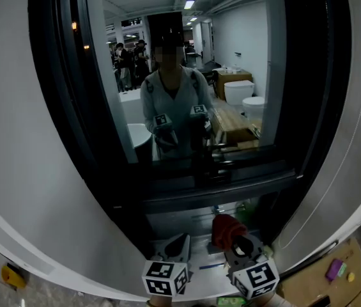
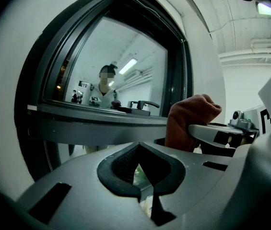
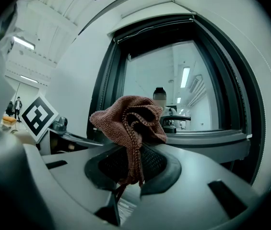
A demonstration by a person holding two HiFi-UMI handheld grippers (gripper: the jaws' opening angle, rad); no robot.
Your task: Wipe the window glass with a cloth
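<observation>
Hovering low in front of the dark window frame, the left gripper has its jaws drawn almost together, with only a thin slit between the pads and nothing in it. Just beside it, the right gripper is clamped on a reddish-brown cloth, which bunches up above the jaws while a twisted fold runs down between the pads. Both grippers sit below the window glass, apart from it. The glass mirrors the person and both grippers.
</observation>
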